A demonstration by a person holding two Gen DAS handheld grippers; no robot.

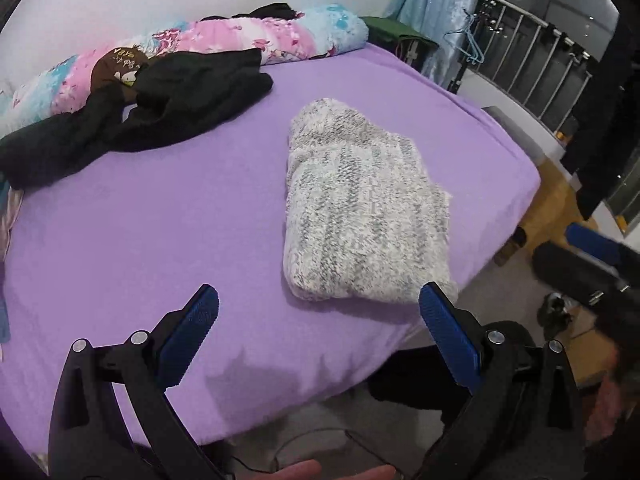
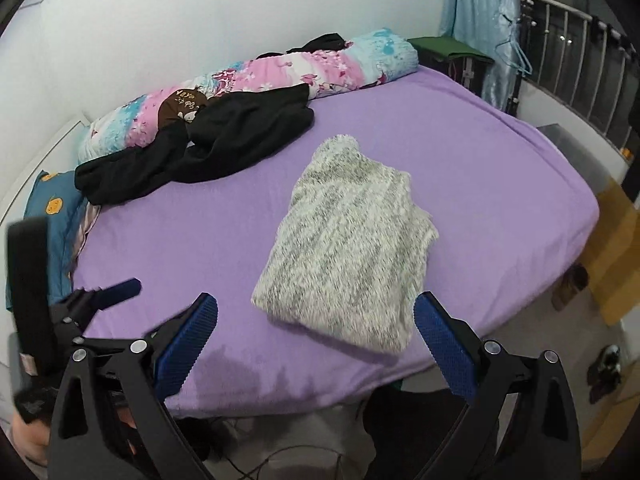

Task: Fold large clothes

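A fuzzy grey-and-white sweater [image 1: 362, 208] [image 2: 346, 244] lies folded into a compact bundle near the front right part of the purple bed [image 1: 180, 216] [image 2: 500, 168]. Black clothes [image 1: 132, 116] [image 2: 208, 148] lie crumpled at the back left. My left gripper [image 1: 320, 320] is open, held back from the bed's front edge, nothing between its blue pads. My right gripper [image 2: 316, 326] is open too, just short of the sweater's near end and holding nothing. The left gripper [image 2: 104, 294] also shows blurred at the left of the right wrist view.
A rolled floral quilt [image 1: 248, 40] [image 2: 280, 68] lies along the white wall. A metal railing [image 1: 536, 64] and blue curtain [image 2: 476, 12] stand at the right. Cables and shoes [image 2: 606, 368] lie on the floor in front of the bed.
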